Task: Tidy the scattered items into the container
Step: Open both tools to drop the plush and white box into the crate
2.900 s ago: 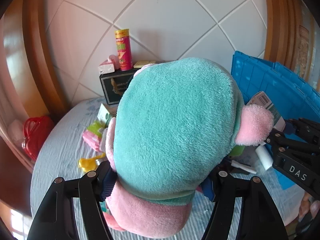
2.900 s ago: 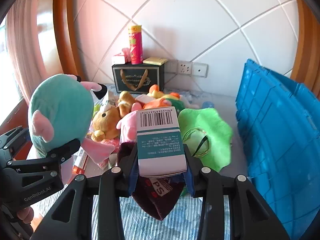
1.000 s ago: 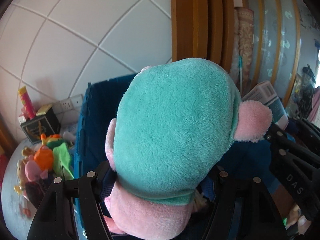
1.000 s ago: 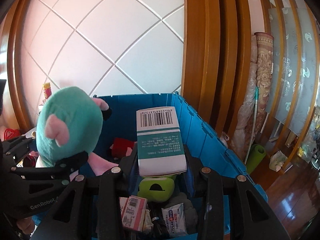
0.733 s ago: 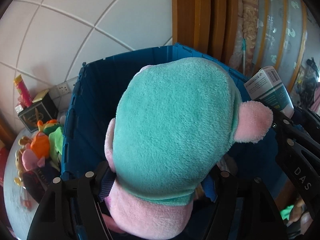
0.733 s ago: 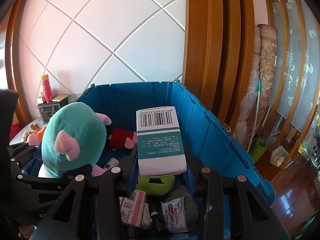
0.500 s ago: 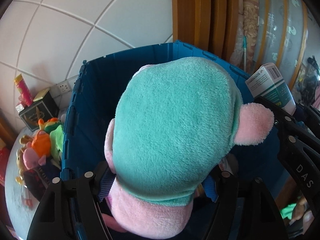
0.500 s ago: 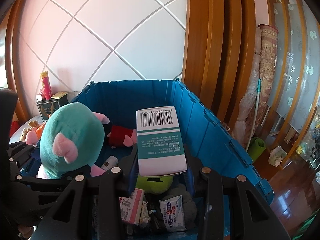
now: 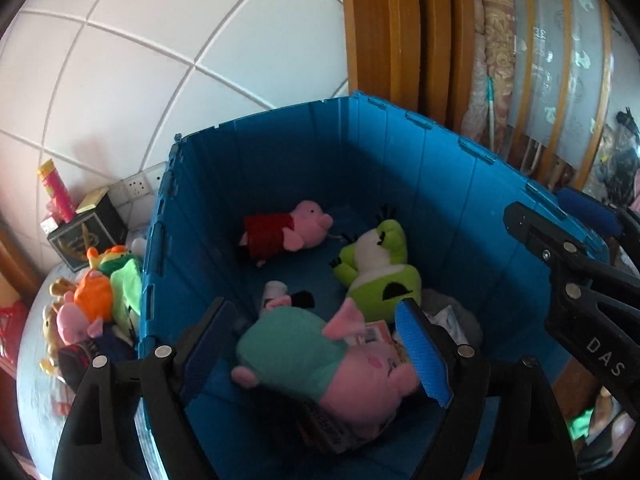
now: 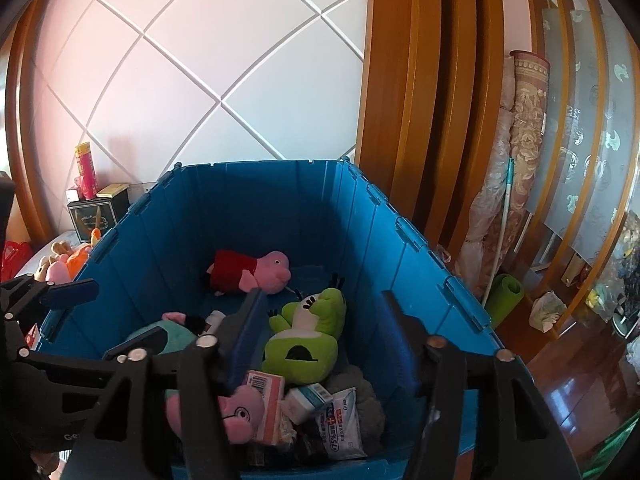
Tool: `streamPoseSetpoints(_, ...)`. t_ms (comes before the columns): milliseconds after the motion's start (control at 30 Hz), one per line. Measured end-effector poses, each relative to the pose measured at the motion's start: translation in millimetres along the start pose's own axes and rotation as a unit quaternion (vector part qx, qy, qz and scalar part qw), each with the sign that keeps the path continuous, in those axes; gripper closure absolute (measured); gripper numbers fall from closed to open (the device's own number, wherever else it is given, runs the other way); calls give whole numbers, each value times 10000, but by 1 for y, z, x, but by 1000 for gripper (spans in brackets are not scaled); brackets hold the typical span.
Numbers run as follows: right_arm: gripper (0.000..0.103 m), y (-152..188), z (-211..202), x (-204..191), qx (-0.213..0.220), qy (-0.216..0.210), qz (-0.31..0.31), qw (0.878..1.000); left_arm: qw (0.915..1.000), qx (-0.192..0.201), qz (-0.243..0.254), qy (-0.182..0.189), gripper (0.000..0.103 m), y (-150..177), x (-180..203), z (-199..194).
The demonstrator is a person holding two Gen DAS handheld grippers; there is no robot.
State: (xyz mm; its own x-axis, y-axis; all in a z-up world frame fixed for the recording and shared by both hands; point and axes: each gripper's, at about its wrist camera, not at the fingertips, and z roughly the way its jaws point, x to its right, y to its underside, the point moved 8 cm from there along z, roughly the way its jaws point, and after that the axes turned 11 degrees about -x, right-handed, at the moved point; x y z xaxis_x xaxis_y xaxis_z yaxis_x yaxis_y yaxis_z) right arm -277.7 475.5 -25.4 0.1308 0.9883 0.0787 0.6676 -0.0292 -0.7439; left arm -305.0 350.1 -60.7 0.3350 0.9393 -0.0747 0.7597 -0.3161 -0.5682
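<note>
Where walls are ribbed, fluffy pig (image 9: 320,364)

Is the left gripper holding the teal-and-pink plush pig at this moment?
No, the left gripper is open and the plush pig lies inside the blue crate.

One blue crate (image 10: 404,248), three plush toys inside it: one teal-and-pink pig (image 9: 304,356), one red-dressed pig (image 9: 288,232), one green bird (image 9: 380,268), two small cartons (image 10: 266,400), one wipes packet (image 10: 340,424), one heap of plush toys (image 9: 96,300) outside, uncountable.
</note>
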Motion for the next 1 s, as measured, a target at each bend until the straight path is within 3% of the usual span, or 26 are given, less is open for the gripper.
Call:
streamPoseSetpoints(167, 21, -3, -4, 2, 73, 7, 44, 10000, 10000, 5, -57, -20, 19, 1, -5, -2)
streamPoseSetpoints(300, 2, -3, -4, 2, 83, 15, 47, 10000, 9999, 17, -96, -29, 19, 2, -10, -3)
streamPoseSetpoints(1000, 0, -1, -1, -24, -4, -98, -100, 9999, 9991, 97, -408, -107, 16, 14, -43, -11)
